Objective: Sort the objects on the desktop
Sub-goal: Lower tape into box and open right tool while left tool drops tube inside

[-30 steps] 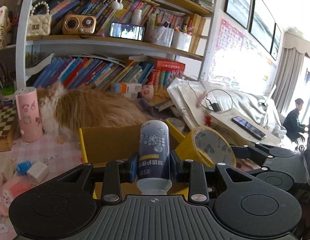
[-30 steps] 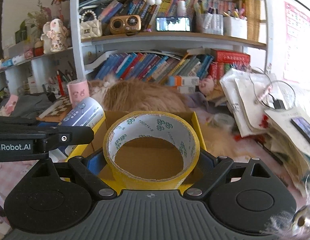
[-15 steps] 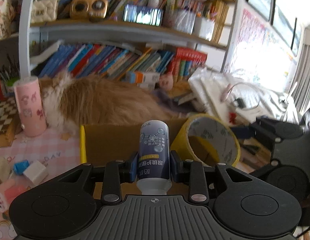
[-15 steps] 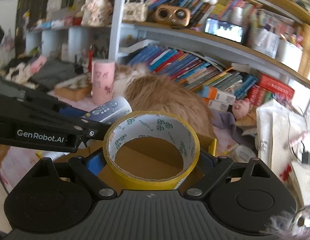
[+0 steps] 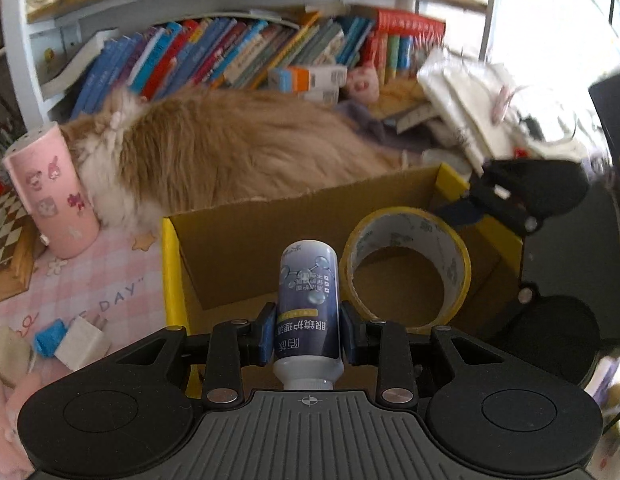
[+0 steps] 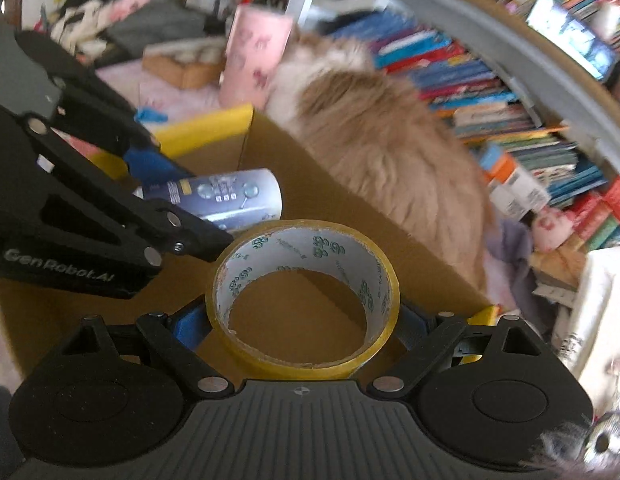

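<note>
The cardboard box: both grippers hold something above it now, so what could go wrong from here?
1. The left gripper with the bottle and the right gripper with the tape roll crowd together over the cardboard box; they could bump.
2. The cat lies right against the box's far wall; a dropped item may startle it.
3. The tape roll, released on edge, might roll inside.

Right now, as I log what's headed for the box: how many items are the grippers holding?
2: a dark blue bottle in the left gripper, a yellow tape roll in the right gripper, both over the cardboard box.
</note>
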Demonstrator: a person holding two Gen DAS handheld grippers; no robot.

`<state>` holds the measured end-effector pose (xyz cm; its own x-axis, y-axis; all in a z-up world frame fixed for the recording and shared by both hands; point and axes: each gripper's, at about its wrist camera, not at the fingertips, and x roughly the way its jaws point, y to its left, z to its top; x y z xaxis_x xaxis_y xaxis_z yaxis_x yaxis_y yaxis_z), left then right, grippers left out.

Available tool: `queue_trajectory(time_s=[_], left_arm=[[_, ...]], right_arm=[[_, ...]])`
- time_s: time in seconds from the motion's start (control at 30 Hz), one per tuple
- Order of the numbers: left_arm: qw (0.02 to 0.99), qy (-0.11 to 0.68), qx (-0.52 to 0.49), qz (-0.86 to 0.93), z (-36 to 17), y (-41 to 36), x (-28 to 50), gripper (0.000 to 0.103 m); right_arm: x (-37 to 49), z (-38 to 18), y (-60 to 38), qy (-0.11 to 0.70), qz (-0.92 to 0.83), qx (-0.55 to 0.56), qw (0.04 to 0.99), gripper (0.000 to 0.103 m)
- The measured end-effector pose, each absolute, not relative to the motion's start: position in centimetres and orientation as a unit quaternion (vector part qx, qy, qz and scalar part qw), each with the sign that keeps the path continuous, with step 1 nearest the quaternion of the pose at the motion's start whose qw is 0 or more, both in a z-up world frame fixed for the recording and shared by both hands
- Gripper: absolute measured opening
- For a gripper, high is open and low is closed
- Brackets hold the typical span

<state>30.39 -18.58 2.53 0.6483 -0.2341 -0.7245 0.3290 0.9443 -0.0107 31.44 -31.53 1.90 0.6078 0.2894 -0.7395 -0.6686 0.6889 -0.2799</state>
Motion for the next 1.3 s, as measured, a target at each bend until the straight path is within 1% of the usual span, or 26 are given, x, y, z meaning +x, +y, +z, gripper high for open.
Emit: queue_trajectory(time_s=[0.13,0.37,0.57,0.73,0.83,0.87,0.9,0.97,1.13,1.3], left_arm=[[0.897,0.409,0.081,-0.147,1.8,-19.3,31.1,0.031],[0.888,0.426,0.093,-0.144,1.5,-19.7,31.7,0.031],[0.881,0.44,0.097,-0.145,1.1,-20.0,31.9,0.032],[0.887,0.427,0.104,-0.143,1.3,-20.2,31.4,0.033],[0.891,0.416,0.112,-0.143,1.4,-20.3,31.1,0.04],[0.892,0.414,0.116,-0.138,1.4,-20.5,31.0,0.045],[0.894,0.41,0.119,-0.134,1.5,-20.6,31.0,0.051],[0.899,0.4,0.119,-0.134,1.6,-20.7,30.7,0.058],[0.922,0.351,0.116,-0.114,2.4,-20.5,29.5,0.06],[0.943,0.315,0.054,-0.096,4.1,-19.5,28.8,0.065]], right_arm=[[32.5,0.8,-30.9,0.362,0.298,-0.319,0.823,0.091],[32.7,0.1,-30.2,0.388,0.323,-0.345,0.791,0.091],[31.5,-0.6,-29.3,0.371,0.342,-0.39,0.771,0.091],[31.7,-0.3,-29.6,0.375,0.346,-0.377,0.773,0.091],[31.6,-0.3,-29.4,0.373,0.342,-0.379,0.775,0.091],[31.4,-0.4,-29.4,0.371,0.34,-0.381,0.775,0.092],[31.0,-0.4,-29.4,0.367,0.339,-0.384,0.776,0.092],[30.6,-0.4,-29.4,0.357,0.333,-0.392,0.78,0.092],[30.7,-0.1,-29.7,0.343,0.331,-0.39,0.788,0.094],[31.1,0.7,-30.4,0.33,0.333,-0.359,0.807,0.095]])
